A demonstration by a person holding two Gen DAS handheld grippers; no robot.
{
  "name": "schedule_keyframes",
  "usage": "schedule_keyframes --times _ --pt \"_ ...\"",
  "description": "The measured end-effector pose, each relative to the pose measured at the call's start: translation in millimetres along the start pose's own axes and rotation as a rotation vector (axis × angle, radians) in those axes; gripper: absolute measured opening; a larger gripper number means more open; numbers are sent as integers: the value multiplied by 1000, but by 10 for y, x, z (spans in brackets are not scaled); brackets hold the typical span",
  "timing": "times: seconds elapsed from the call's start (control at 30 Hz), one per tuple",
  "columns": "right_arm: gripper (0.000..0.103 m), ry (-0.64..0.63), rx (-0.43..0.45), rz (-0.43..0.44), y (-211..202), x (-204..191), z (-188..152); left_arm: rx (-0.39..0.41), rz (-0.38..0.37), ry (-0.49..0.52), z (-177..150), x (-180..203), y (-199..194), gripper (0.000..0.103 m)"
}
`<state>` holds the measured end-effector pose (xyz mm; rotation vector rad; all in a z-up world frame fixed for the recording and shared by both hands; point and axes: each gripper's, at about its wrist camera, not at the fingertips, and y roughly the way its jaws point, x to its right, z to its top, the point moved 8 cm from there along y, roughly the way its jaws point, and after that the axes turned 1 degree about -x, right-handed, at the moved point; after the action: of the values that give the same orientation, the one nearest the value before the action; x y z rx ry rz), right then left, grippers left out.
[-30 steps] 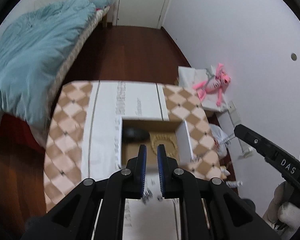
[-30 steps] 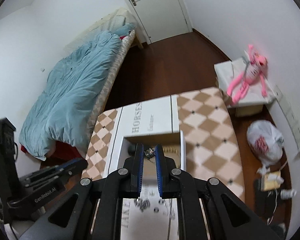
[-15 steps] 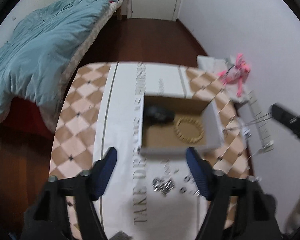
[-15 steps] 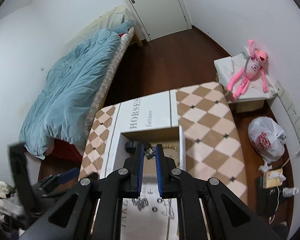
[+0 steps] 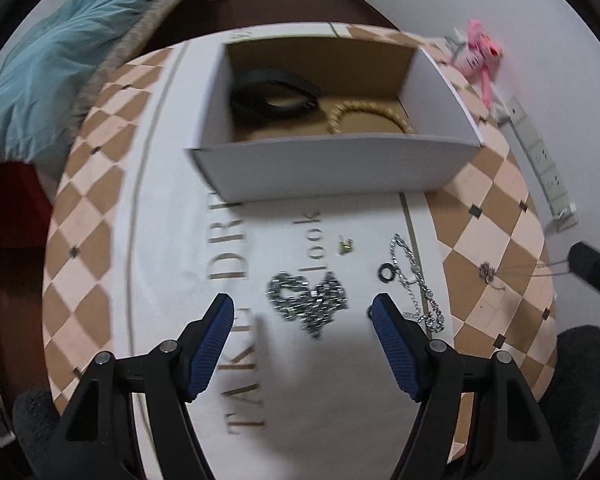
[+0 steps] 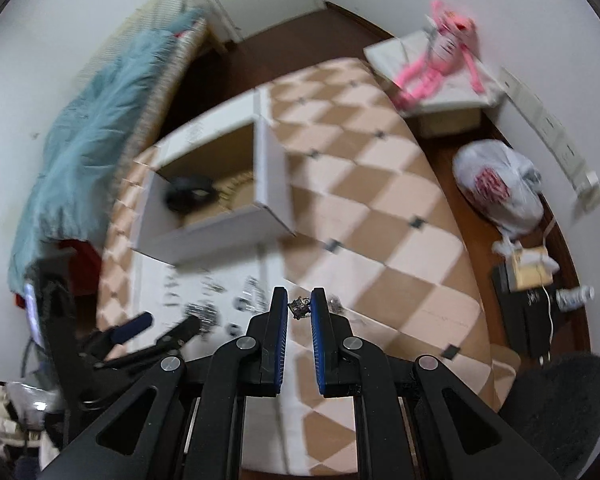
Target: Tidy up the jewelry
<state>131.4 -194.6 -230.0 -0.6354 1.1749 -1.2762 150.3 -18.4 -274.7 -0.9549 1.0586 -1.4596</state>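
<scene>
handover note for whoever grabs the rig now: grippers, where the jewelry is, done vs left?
Left hand-held gripper: open, empty, over the bunched silver chain.
Right hand-held gripper: shut on a small pendant, its thin chain trailing.
Done: black band and gold bead bracelet lie in the white box.
Left on the tablecloth: bunched chain, silver link chain, black ring, small gold piece.

A home bedroom: a bed (image 6: 112, 120) with blue quilt (image 5: 60, 52), wooden floor (image 6: 300, 28), pink plush toy (image 6: 440, 60).
</scene>
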Motion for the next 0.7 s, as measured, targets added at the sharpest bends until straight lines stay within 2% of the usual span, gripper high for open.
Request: schedule_keyframes --times 0.07,0.17,0.27,0.3,0.4,0.53,0.57,0.7 --pt "12 20 -15 -25 119 124 -68 -9 4 18 12 56 71 68" --pt "12 43 -35 -45 232 243 -135 -26 9 38 6 132 173 59" --pt "12 57 -49 -54 307 293 -173 -44 16 44 -1 151 251 39" --pt "12 58 -50 -56 319 291 -176 -30 20 49 16 154 247 30" --pt "12 58 -51 -56 338 279 -175 -23 20 52 50 141 253 14" --pt "12 55 -45 -40 289 214 -125 6 -19 37 72 121 144 10" --pt "12 53 -41 -29 246 180 -99 16 -37 31 83 119 75 7" --pt "12 29 -8 32 -36 -22 72 68 -107 10 160 92 -341 7"
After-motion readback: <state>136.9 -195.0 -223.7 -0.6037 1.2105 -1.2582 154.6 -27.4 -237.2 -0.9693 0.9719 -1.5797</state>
